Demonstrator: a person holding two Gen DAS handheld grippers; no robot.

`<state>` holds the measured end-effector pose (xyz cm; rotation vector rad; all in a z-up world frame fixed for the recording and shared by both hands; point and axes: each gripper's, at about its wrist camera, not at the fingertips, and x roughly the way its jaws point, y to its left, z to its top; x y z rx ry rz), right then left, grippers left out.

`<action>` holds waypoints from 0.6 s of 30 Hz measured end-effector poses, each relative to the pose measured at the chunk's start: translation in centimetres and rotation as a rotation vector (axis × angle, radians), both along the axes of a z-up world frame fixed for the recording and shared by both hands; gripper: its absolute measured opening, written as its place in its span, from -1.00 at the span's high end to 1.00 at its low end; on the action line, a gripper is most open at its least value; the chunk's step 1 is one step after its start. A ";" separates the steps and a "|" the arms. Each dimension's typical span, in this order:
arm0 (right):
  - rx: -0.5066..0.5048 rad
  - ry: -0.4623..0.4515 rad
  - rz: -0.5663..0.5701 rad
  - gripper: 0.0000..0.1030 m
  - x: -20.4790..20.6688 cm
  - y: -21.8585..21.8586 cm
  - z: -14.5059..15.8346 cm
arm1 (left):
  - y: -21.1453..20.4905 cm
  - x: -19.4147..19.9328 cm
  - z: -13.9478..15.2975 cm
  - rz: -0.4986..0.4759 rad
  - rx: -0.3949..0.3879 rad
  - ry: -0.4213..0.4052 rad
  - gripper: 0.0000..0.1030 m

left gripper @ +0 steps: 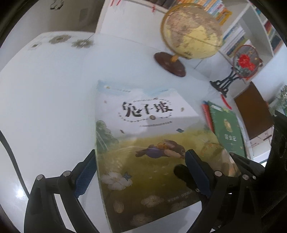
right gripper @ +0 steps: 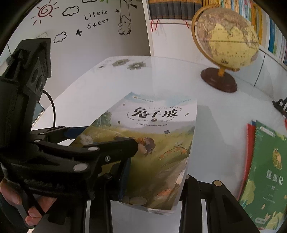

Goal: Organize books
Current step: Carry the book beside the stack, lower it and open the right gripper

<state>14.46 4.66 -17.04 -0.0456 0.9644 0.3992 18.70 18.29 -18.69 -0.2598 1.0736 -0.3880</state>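
Observation:
A picture book with a rabbit on its cover (left gripper: 143,148) is held above the white table; it also shows in the right wrist view (right gripper: 157,143). My left gripper (left gripper: 140,170) has its fingers on either side of the book, closed on it. The left gripper also shows in the right wrist view (right gripper: 107,141), clamping the book's left edge. My right gripper (right gripper: 152,193) holds the book's lower edge between its fingers. A green book (left gripper: 227,129) lies on a red book (left gripper: 206,114) at the right, also seen from the right wrist as the green book (right gripper: 265,177).
A yellow globe (left gripper: 192,34) on a dark round base stands at the back of the white table (left gripper: 53,98). A red round ornament (left gripper: 245,62) on a black stand is at the right. Bookshelves (right gripper: 179,9) line the back wall.

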 end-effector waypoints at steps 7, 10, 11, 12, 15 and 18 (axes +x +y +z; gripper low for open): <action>-0.011 0.126 -0.022 0.32 0.5 -0.9 -2.5 | 0.8 -0.4 -0.6 0.046 0.096 0.000 -0.82; -0.016 0.147 -0.039 0.30 -0.2 -1.8 -2.5 | 0.9 -0.8 -0.2 0.054 0.129 -0.004 -0.82; -0.025 0.147 -0.052 0.29 -0.4 -2.2 -2.3 | 0.8 -1.0 0.1 0.055 0.141 -0.009 -0.82; -0.034 0.144 -0.067 0.28 -0.7 -2.5 -2.1 | 0.6 -1.2 0.4 0.054 0.144 -0.014 -0.82; -0.039 0.128 -0.102 0.27 -1.3 -3.3 -0.9 | -0.4 -1.9 1.9 0.038 0.139 -0.037 -0.82; -0.050 0.095 -0.140 0.17 -2.0 -4.1 1.3 | -1.8 -2.5 3.4 0.013 0.127 -0.056 -0.82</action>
